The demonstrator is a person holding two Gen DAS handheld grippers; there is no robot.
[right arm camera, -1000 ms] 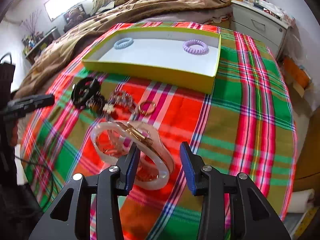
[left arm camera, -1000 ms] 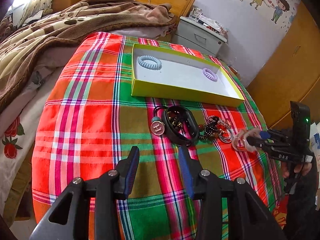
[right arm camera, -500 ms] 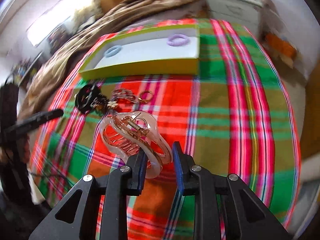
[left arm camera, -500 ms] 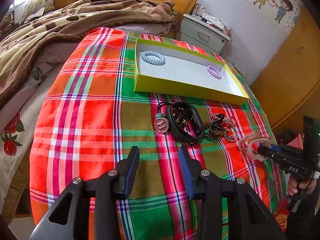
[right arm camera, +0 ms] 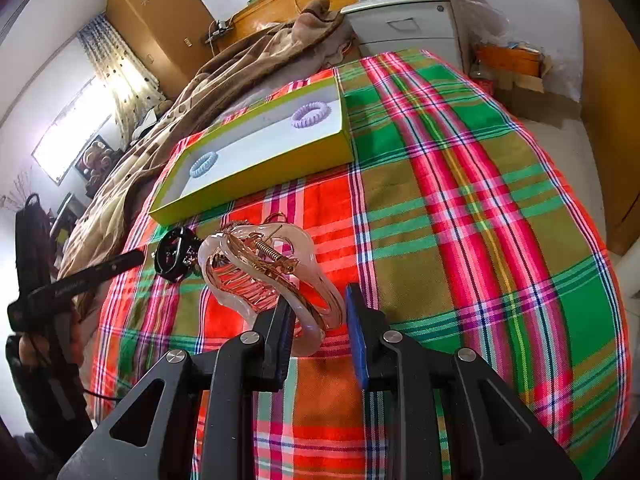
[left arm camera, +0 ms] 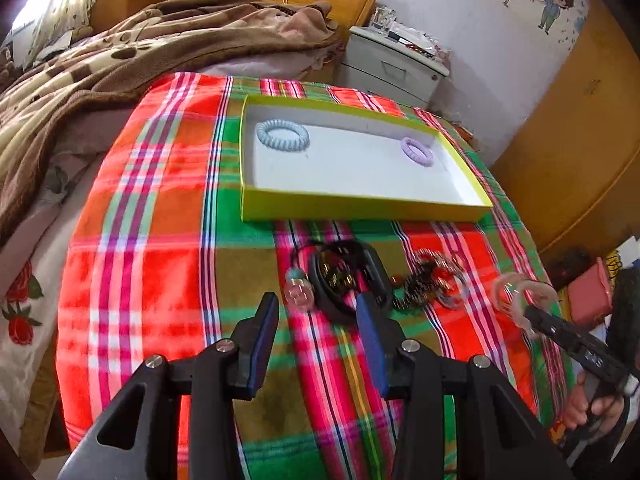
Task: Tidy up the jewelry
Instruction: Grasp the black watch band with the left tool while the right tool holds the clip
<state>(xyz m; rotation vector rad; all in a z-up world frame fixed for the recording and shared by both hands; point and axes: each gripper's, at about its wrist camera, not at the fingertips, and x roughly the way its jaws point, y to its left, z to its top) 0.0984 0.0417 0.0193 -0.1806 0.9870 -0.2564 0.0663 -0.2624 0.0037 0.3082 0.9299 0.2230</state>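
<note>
Right wrist view: the right gripper (right arm camera: 318,322) is clamping one end of a translucent pink claw hair clip (right arm camera: 264,272) and holding it lifted above the plaid cloth (right arm camera: 460,208), short of the tray. Beyond it, the shallow yellow-green tray (right arm camera: 256,168) is sitting on the cloth with two coiled hair ties already inside: one pale blue hair tie (right arm camera: 203,158) at one end and one lilac hair tie (right arm camera: 311,112) at the other, well apart. In the left wrist view, the left gripper (left arm camera: 316,326) is hovering with its fingers apart and holding nothing, low over the cloth and just before a small heap of pieces waiting outside the tray: one black band (left arm camera: 346,276), one small round charm on a dark cord (left arm camera: 298,290), and one tangle of beaded jewelry (left arm camera: 430,280) whose separate pieces are too blurred to count. The task appears to be under way rather than near its end: two items are lying stored, one clip is being carried, and at least three pieces are lying near the tray's front wall.
</note>
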